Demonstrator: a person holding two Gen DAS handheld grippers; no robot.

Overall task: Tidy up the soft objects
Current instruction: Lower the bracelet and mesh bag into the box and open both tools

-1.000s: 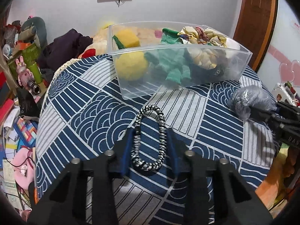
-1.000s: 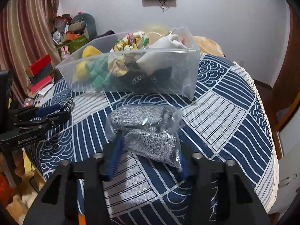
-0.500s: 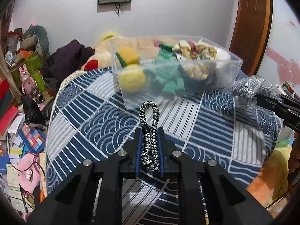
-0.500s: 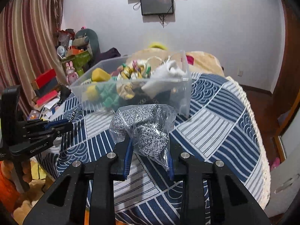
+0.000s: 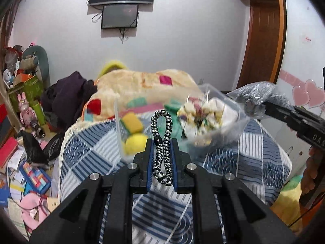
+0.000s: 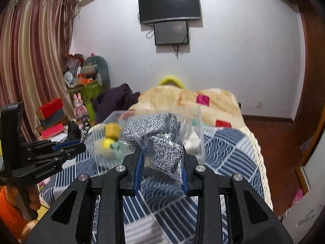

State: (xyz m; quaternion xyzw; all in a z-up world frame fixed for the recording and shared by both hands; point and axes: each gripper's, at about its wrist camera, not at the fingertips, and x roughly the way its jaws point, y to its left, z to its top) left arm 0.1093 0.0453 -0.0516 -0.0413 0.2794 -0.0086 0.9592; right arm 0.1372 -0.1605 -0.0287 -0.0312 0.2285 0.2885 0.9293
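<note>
My left gripper (image 5: 161, 148) is shut on a black-and-white braided cord loop (image 5: 161, 142) and holds it in the air in front of the clear plastic bin (image 5: 227, 126). The bin holds a yellow sponge (image 5: 131, 123), a yellow ball, green cloth and patterned scrunchies. My right gripper (image 6: 161, 158) is shut on a clear bag of grey knit fabric (image 6: 160, 138), lifted above the blue patterned table (image 6: 227, 148) just before the bin (image 6: 200, 130). The bagged fabric also shows at the right of the left wrist view (image 5: 258, 95).
A bed with a cream blanket (image 5: 146, 85) lies behind the table. Toys, boxes and bags clutter the floor at the left (image 5: 30, 122). A curtain (image 6: 30, 61) hangs at the far left. Two screens (image 6: 169, 18) hang on the wall.
Both grippers have closed on their objects and lifted them off the table. The cord loop and the bagged fabric now hang in the air nearer the bin.
</note>
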